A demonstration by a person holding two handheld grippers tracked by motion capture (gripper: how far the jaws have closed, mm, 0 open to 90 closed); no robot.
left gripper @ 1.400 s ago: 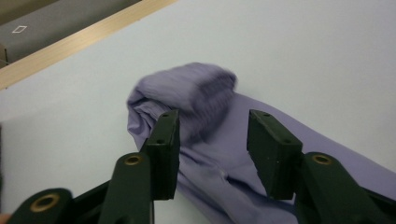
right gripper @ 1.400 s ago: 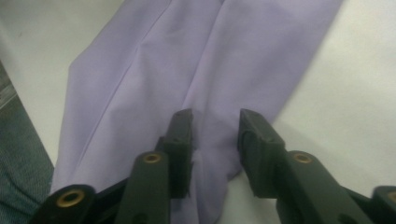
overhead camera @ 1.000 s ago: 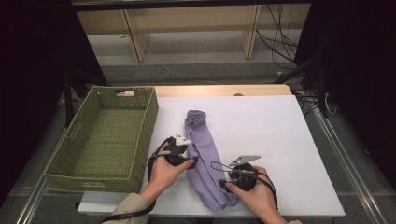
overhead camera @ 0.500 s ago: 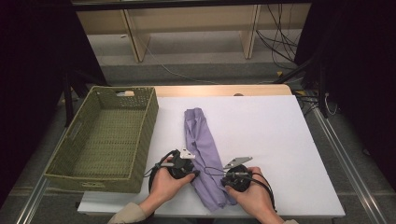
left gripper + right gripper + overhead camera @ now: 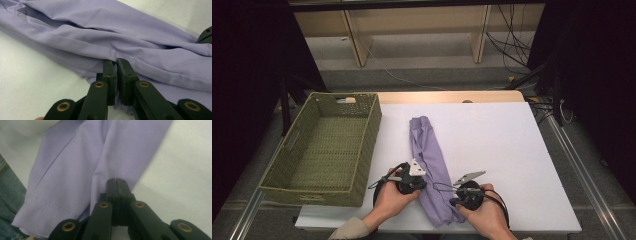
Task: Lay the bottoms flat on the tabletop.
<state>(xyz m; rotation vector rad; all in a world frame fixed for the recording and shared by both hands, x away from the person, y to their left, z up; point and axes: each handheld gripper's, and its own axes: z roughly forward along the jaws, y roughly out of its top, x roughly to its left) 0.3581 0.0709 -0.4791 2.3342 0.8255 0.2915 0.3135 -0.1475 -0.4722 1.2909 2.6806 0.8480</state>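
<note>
We have both hands low at the near edge of the white table (image 5: 512,150), one on each side of the lilac garment (image 5: 428,155), which lies rolled into a long strip running away from us. Our left gripper (image 5: 421,181) comes in from the strip's left edge, and its jaws have just been closing: in the left gripper view they (image 5: 117,62) stand nearly together with only a thin slit between them, a fold of the lilac cloth (image 5: 120,37) pinched at their tips. Beyond those tips the fabric lies in long soft ridges, and bare white table lies to their left. Our right gripper (image 5: 453,201) sits on the strip's right edge, close to its near end; in the right gripper view the jaws (image 5: 116,181) are pressed fully together, their tips right at the garment's (image 5: 75,170) side edge, though we cannot tell for sure that cloth is caught in them. A stitched hem lies to the left of those jaws, bare table to their right. The two grippers sit near each other with the strip between them. Well off to the left of our left gripper stands the green woven basket (image 5: 367,150).
</note>
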